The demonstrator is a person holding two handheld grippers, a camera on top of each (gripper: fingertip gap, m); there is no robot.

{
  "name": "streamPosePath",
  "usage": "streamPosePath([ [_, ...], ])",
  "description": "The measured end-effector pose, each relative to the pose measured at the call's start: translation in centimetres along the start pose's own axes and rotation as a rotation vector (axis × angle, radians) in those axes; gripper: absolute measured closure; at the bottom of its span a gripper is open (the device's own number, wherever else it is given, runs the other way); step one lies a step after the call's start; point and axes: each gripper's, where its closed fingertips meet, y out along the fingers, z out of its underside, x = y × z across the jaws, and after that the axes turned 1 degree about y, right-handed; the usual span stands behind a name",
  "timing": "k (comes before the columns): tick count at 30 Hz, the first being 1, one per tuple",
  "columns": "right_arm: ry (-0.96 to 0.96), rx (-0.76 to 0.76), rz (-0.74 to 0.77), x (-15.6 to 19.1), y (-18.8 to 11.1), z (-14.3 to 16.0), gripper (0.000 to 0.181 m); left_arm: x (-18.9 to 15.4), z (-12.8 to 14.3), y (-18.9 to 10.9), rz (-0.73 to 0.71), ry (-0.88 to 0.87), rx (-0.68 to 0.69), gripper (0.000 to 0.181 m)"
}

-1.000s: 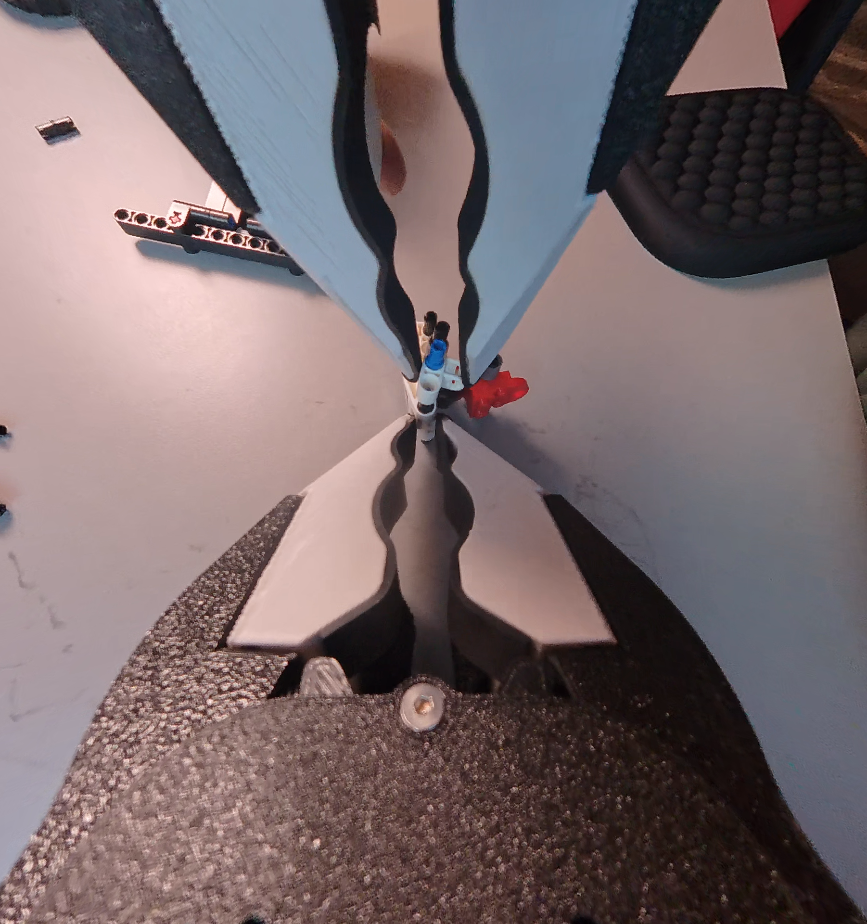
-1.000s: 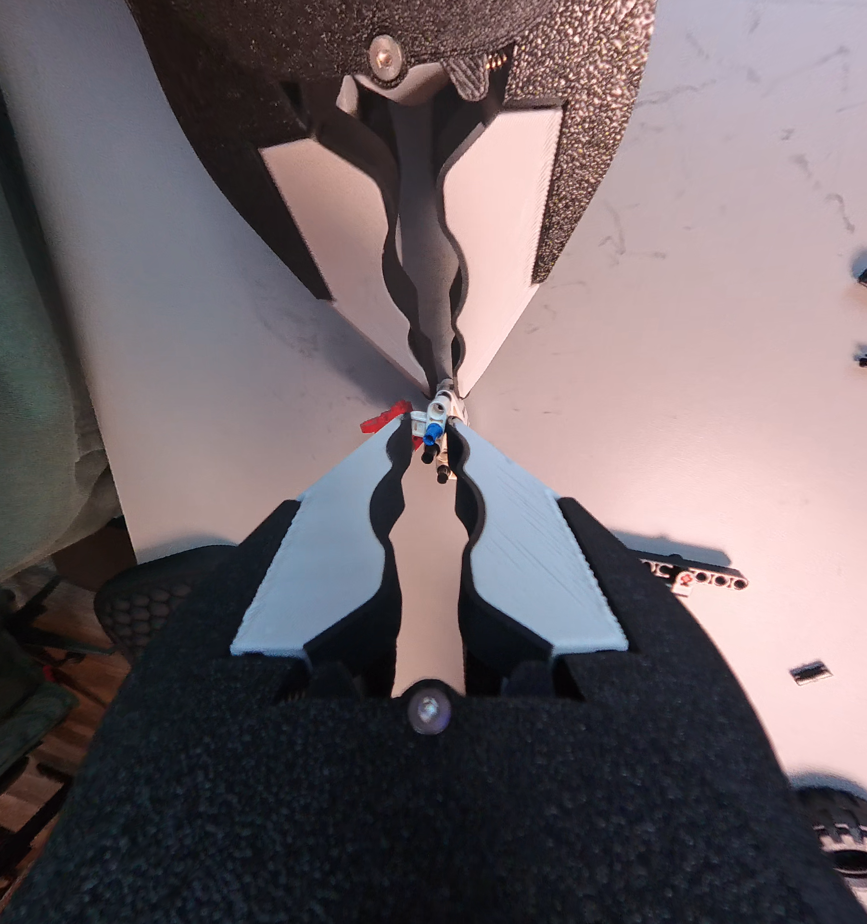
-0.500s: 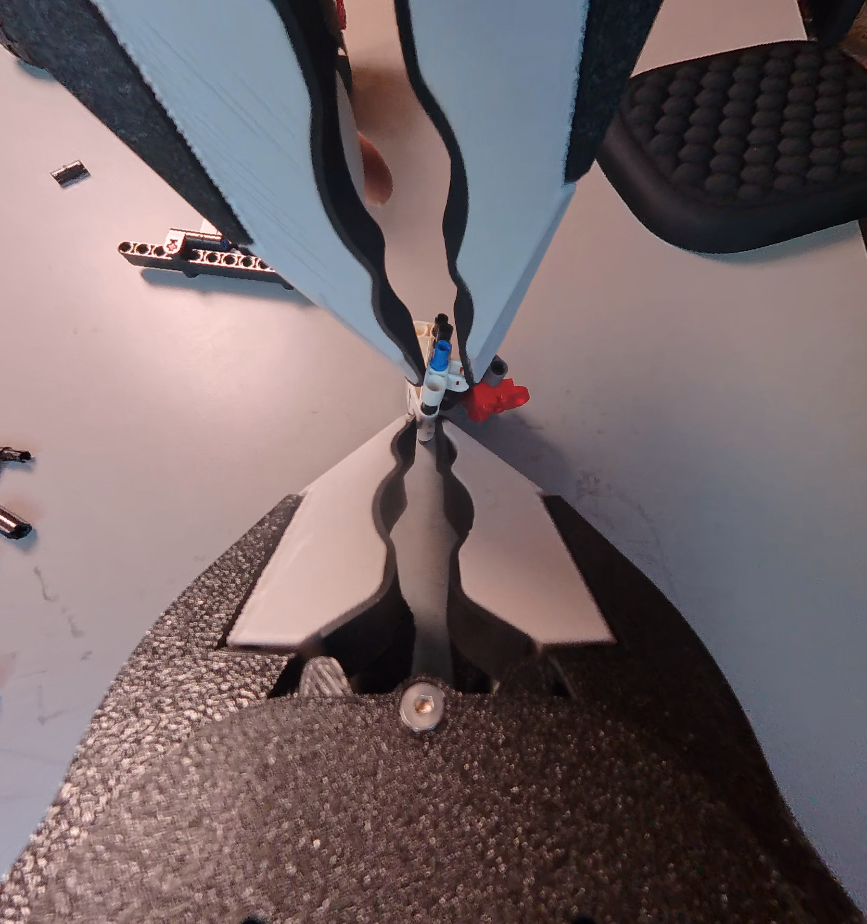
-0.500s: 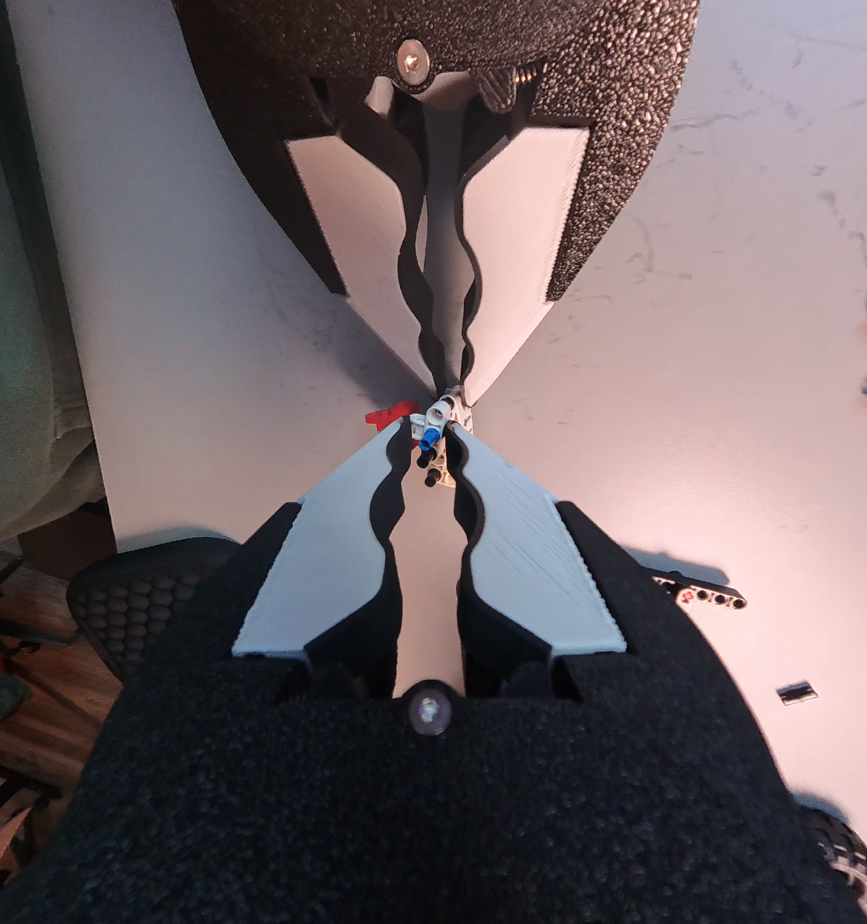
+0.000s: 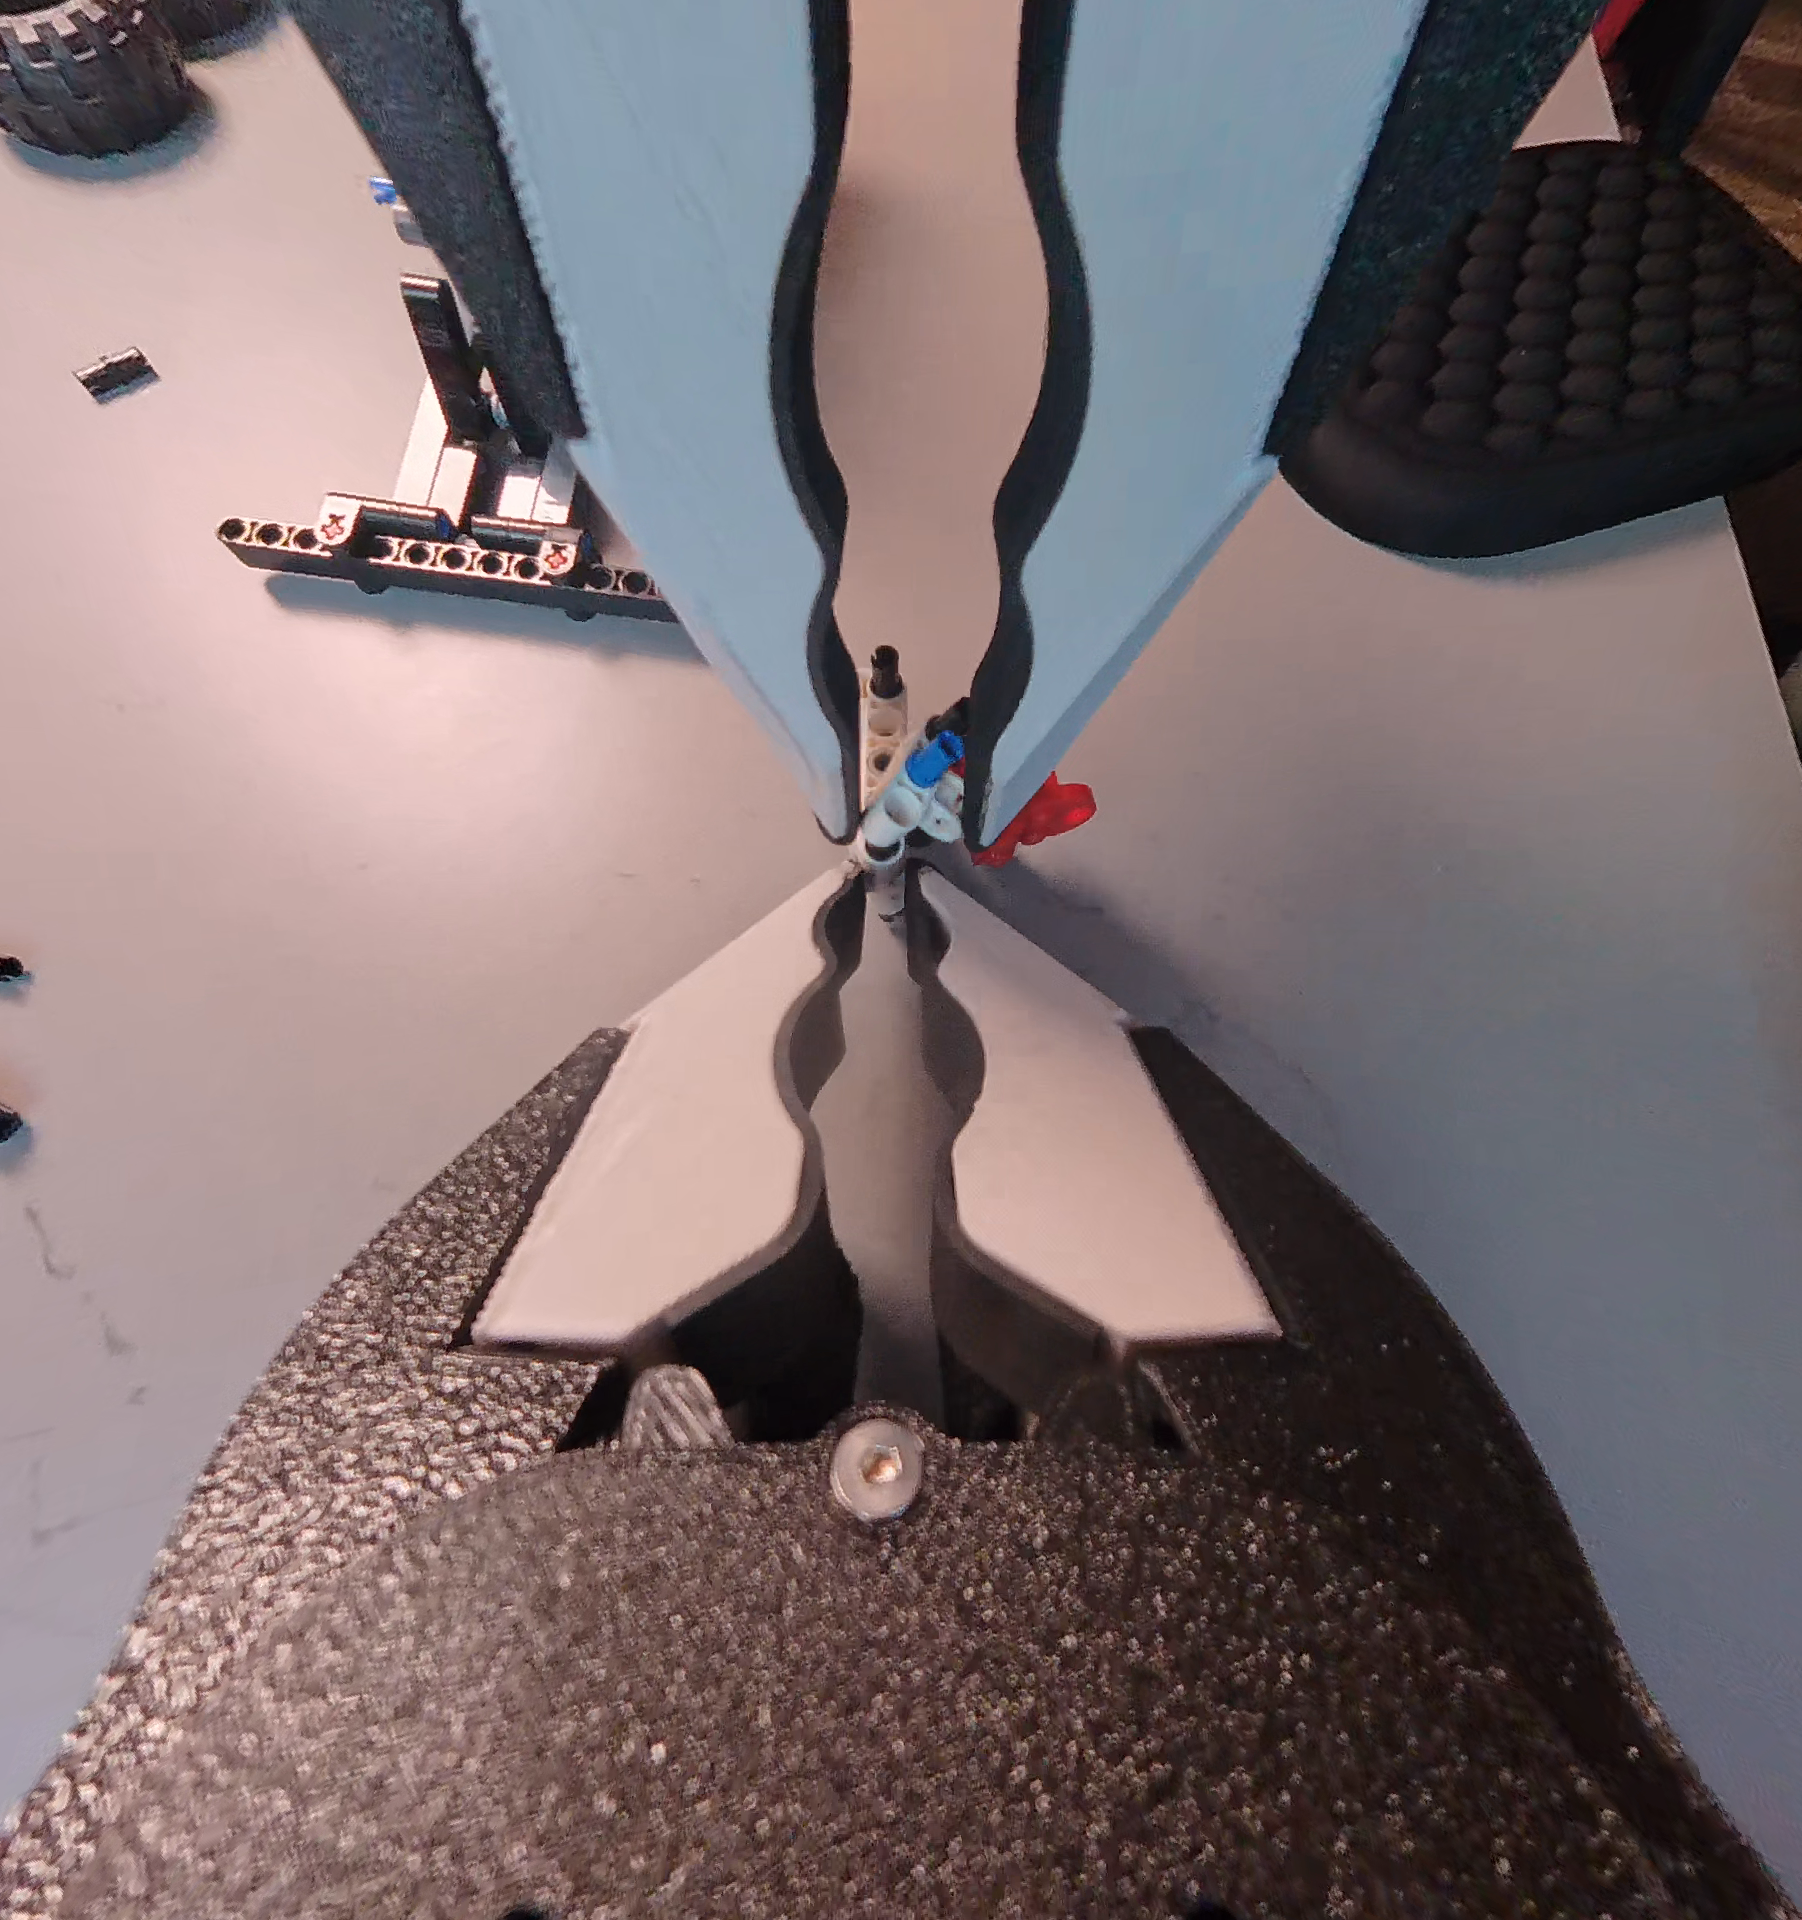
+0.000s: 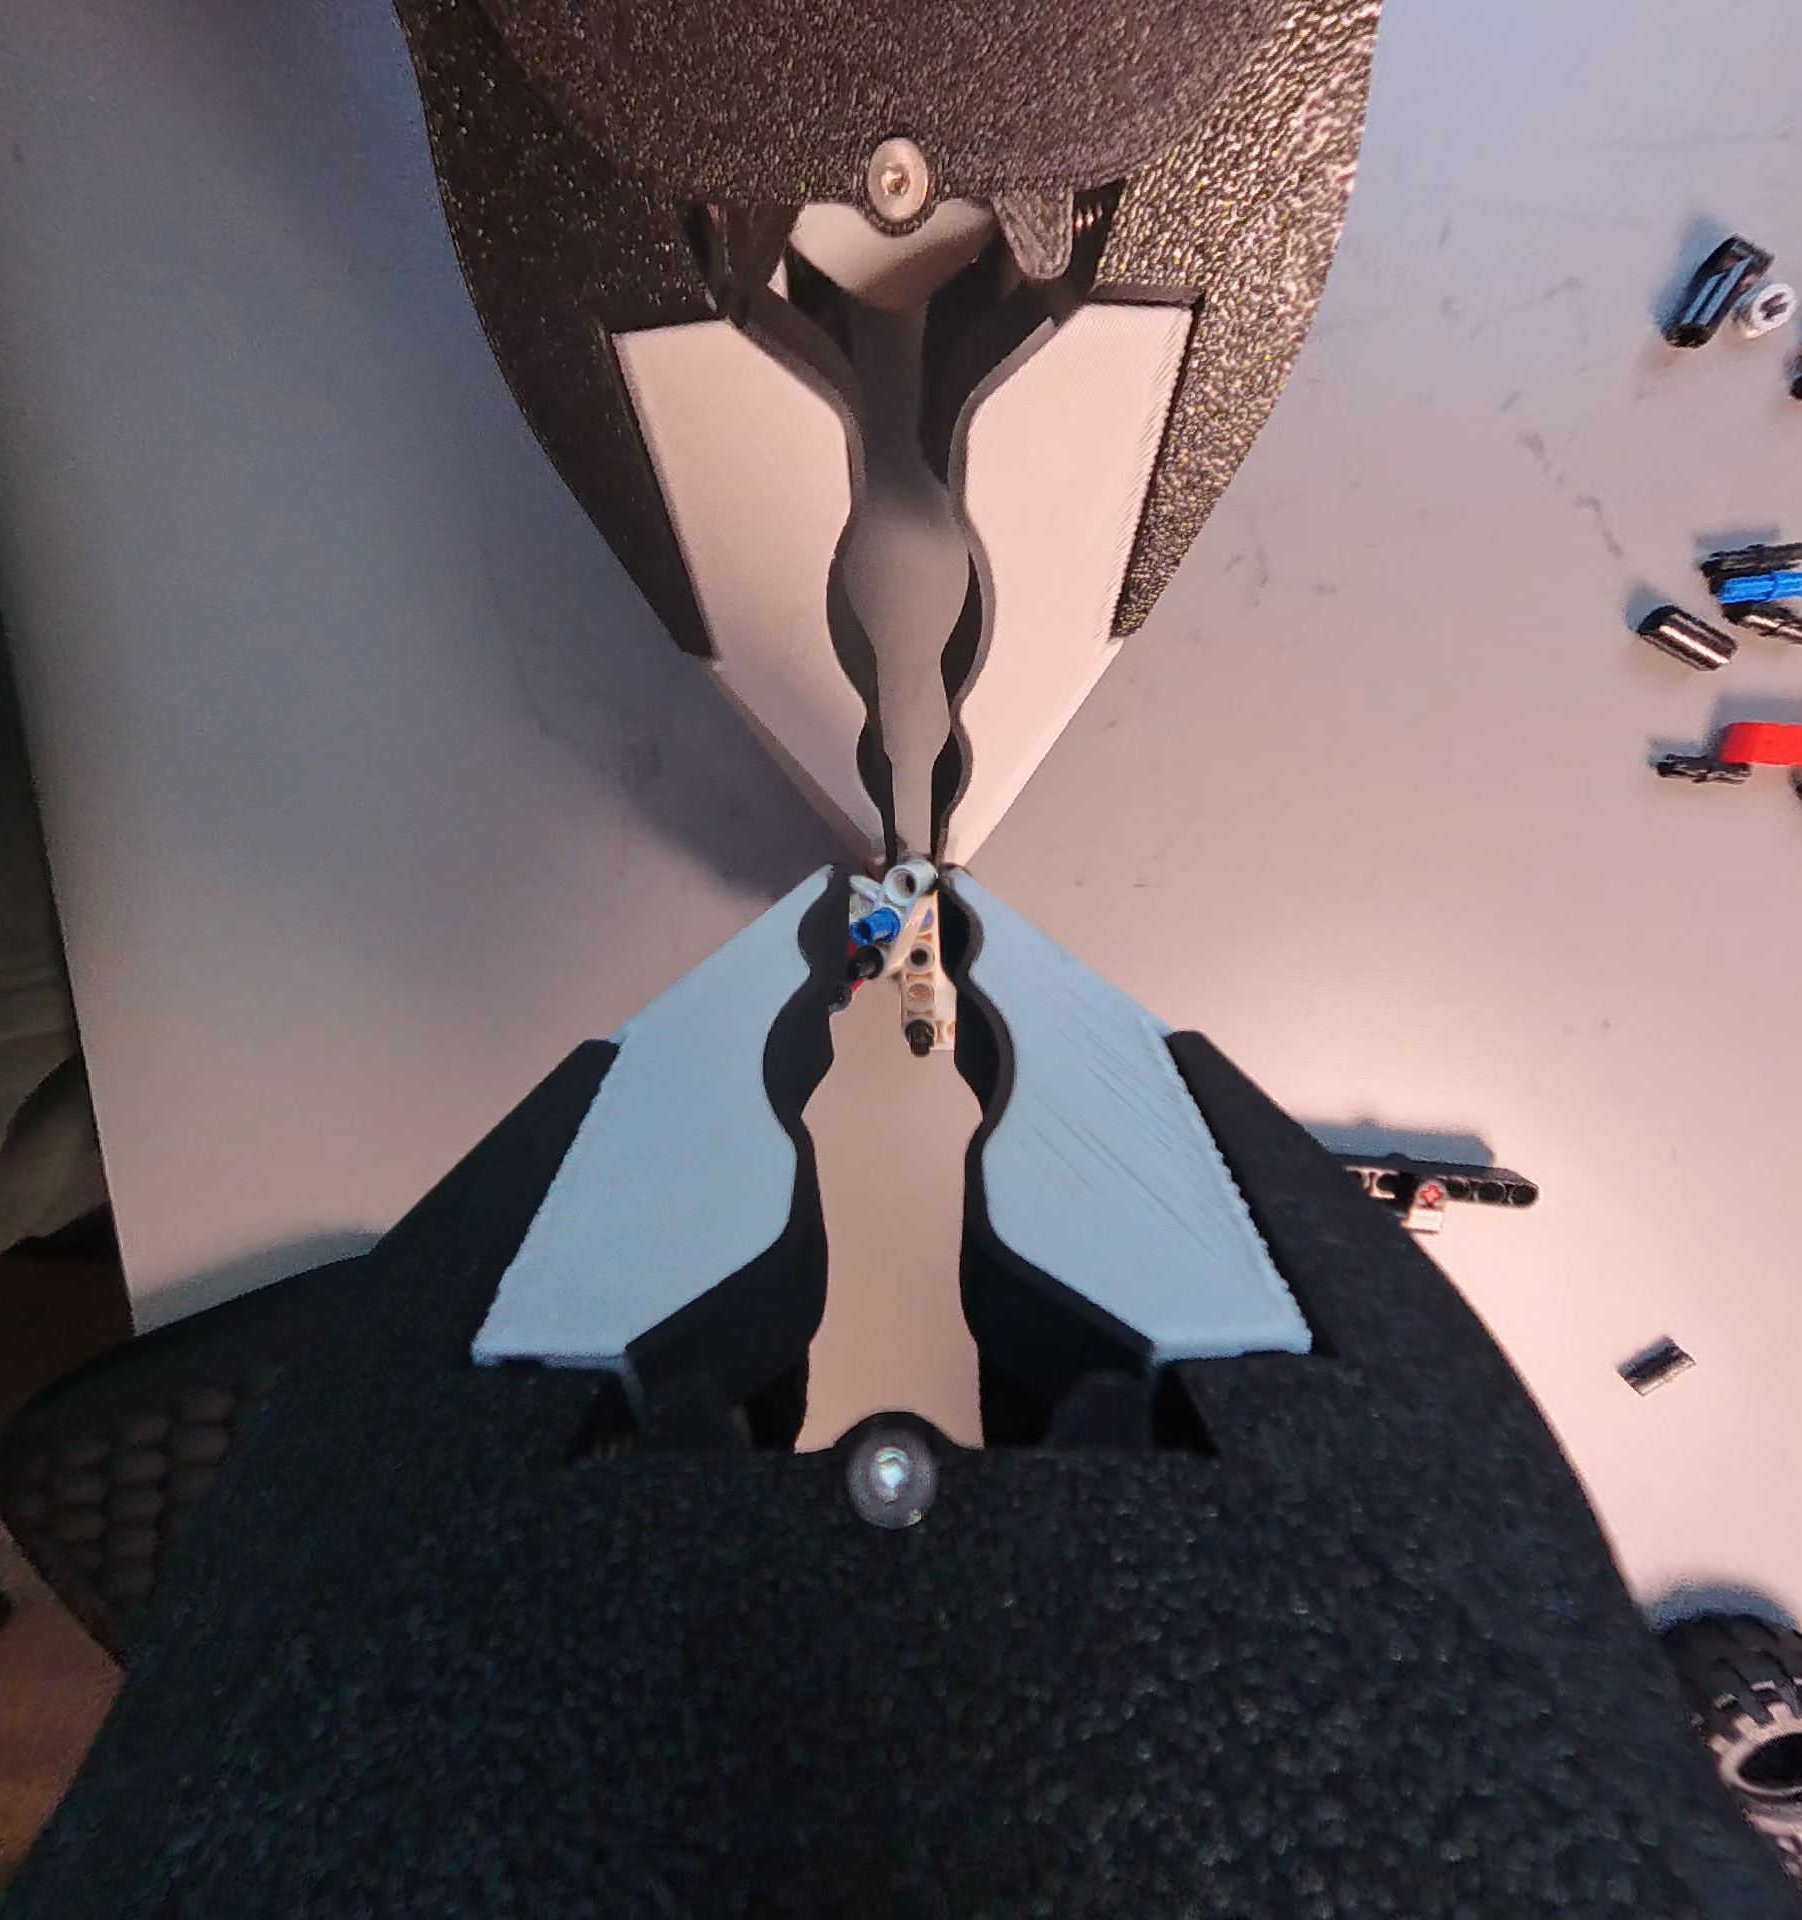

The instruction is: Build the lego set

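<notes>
Left wrist view: we see our left claw (image 5: 884, 878) pinched on the small lego assembly (image 5: 902, 764) above the table (image 5: 357, 831); the right claw (image 5: 902, 831) clamps its other end. One black wheel (image 5: 66, 68) lies far-left.

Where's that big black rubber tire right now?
In the right wrist view, the tire sits on the table at bottom right, beside the right gripper.

Matt table (image 5: 1396, 1039); rough, speckled plastic left gripper (image 5: 884, 883) housing; glossy plastic pins (image 6: 1697, 634).
</notes>
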Motion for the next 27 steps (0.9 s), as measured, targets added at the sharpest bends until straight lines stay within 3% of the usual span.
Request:
streamPosePath([
  [10, 0.023, -0.120, 0.005, 0.6, -0.9, 0.4, 0.166, -0.2, 0.3, -0.3, 0.009, 0.013, 0.003, 0.174],
  [14, 0.026, -0.230, -0.037, 1.3, -2.2, -0.8, 0.166, -0.4, -1.0, -2.3, 0.026, 0.017, -0.115, 0.157],
  [18, 0.056, -0.340, -0.115, 2.2, -3.3, -2.5, 0.166, -1.8, -3.8, -5.5, 0.041, 0.082, -0.317, 0.166],
  [21, 0.073, -0.377, -0.178, 2.7, -3.6, -3.2, 0.166, -2.6, -4.3, -6.1, 0.007, 0.156, -0.340, 0.175],
  [27, 0.111, -0.399, -0.266, 3.6, -3.6, -3.4, 0.166, -3.3, -4.3, -6.2, 0.023, 0.188, -0.350, 0.175],
])
